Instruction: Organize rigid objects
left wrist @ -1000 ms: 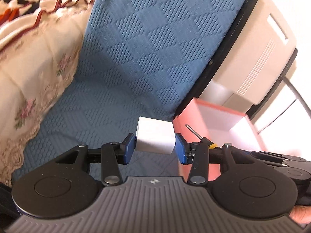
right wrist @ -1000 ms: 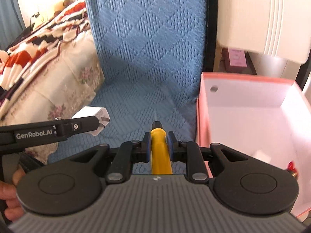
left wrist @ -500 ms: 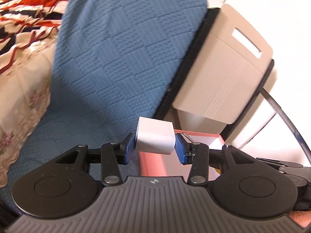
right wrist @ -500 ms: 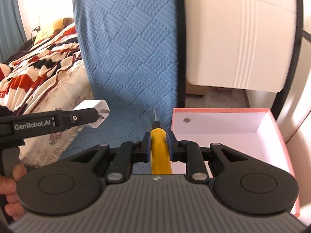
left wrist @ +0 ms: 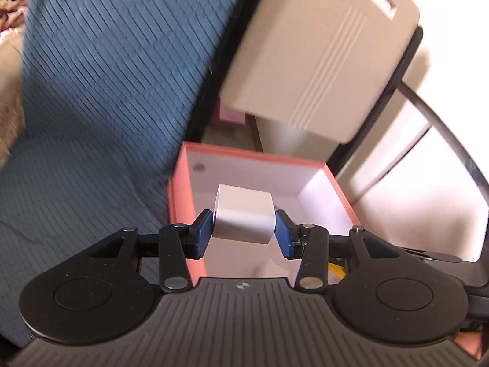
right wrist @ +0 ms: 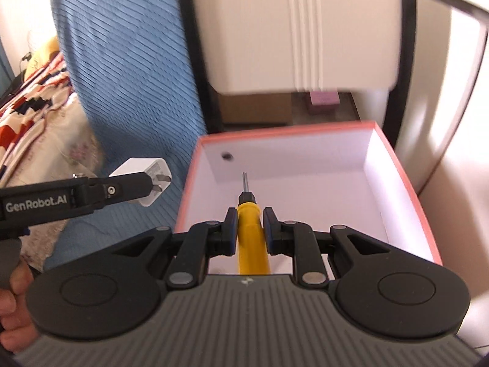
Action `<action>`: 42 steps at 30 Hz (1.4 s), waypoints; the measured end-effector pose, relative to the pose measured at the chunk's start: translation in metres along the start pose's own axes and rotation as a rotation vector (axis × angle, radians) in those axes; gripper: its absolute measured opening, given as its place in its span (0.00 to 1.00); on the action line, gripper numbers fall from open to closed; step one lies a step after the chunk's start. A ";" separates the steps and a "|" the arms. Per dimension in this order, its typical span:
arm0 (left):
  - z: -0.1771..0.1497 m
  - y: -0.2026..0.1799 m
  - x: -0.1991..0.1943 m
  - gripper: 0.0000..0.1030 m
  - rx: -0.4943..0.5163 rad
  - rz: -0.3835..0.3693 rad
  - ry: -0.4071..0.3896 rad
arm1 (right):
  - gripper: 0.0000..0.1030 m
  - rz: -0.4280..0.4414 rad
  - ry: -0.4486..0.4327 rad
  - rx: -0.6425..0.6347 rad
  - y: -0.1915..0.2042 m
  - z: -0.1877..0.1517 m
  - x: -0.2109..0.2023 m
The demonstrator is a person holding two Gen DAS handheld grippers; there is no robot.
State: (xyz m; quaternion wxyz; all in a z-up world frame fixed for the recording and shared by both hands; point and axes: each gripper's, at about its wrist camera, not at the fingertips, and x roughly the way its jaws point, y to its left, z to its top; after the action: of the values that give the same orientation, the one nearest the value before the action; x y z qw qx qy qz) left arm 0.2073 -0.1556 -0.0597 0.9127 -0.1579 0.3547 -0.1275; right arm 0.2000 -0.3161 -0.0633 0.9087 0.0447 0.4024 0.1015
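Carefully, I held the white plastic charger cube (left wrist: 243, 215) clamped in the left fingers (left wrist: 204, 235) and the yellow-handled screwdriver (right wrist: 251, 229) in the right fingers (right wrist: 269, 227), both over the pink-rimmed cardboard box (right wrist: 406, 183); lowering before release seemed wisest.

A bedroom in a home: at the left edge of the right wrist view lies a bed under a floral cream bedspread (right wrist: 64, 140) and a red, white and navy patterned blanket (right wrist: 33, 104). A blue quilted cover (left wrist: 116, 70) fills the centre and left of both views. A cream plastic bin with a black rim (right wrist: 299, 27) stands at upper right, behind an open pink cardboard box (right wrist: 406, 180).
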 end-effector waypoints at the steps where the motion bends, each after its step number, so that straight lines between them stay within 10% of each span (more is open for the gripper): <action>1: -0.003 -0.004 0.008 0.49 0.009 -0.001 0.015 | 0.21 -0.003 0.008 0.005 -0.005 -0.004 0.005; 20: -0.016 -0.005 0.040 0.48 0.023 0.002 0.090 | 0.23 -0.017 0.117 0.096 -0.047 -0.047 0.064; 42: 0.008 -0.012 -0.118 0.48 0.152 -0.120 -0.072 | 0.23 -0.087 -0.130 0.128 0.026 -0.023 -0.097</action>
State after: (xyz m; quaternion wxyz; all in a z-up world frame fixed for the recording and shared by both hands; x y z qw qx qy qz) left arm 0.1272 -0.1240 0.0217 0.9250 -0.1138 0.3006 -0.2028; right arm 0.1155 -0.3118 -0.0039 0.9318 0.0917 0.3497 0.0330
